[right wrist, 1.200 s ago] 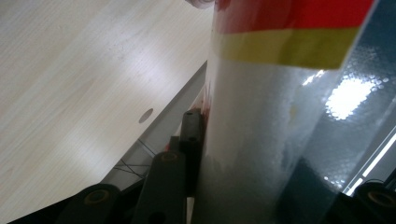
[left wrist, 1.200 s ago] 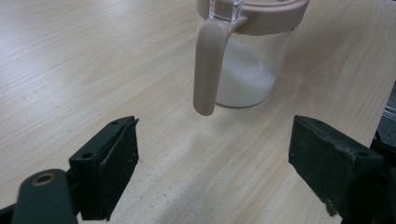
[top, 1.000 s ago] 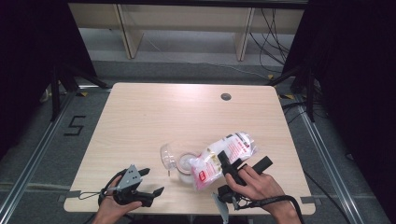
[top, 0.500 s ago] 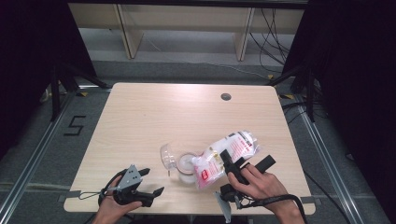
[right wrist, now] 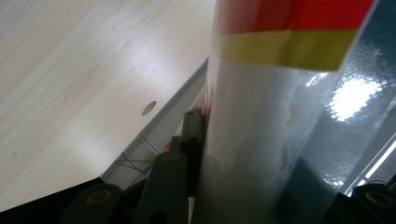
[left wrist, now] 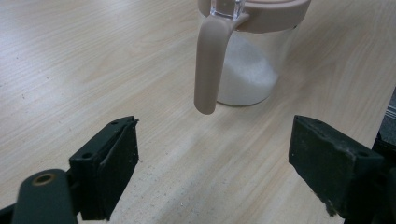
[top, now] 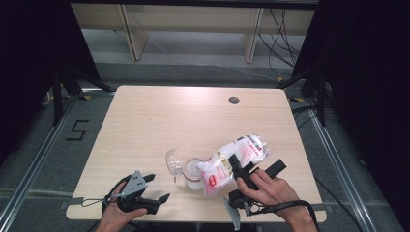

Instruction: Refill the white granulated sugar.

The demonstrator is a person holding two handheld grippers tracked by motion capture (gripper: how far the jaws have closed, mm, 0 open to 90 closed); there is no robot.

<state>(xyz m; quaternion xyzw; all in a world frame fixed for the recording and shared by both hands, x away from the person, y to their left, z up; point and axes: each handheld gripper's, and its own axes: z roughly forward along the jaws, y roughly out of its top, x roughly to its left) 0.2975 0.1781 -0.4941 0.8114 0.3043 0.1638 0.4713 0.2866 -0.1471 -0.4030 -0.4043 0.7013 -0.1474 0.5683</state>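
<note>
High view. A pale wood-grain bench (top: 159, 125) with rounded corners stands on a grey floor (top: 38, 159); a dark round grommet hole (top: 234, 100) sits near its far edge. Beyond the bench are the legs of a light wooden shelf unit (top: 130, 34) and loose cables (top: 280, 29); black curtains (top: 367, 72) close both sides. A "5" (top: 77, 130) is marked on the floor at left. Near the front edge a clear jar (top: 193, 169) stands upright, its lid (top: 173, 162) flipped open to the left. The right gripper (top: 249, 169) grasps a white-and-red bag (top: 232, 157), tilted with its lower end over the jar mouth. The left gripper (top: 157, 188) rests at the front left corner, jaws released, well apart from the jar.

Left gripper view. The two black jaws stand wide apart over bare bench surface (left wrist: 93, 60). Ahead, the jar (left wrist: 252, 70) holds white granules; its beige handle (left wrist: 210, 65) hangs toward the camera.

Right gripper view. The bag (right wrist: 280, 116), with a red and yellow band above clear film over white contents, is clenched between the jaws. The bench top (right wrist: 84, 79) and its grommet hole (right wrist: 149, 108) lie behind.
</note>
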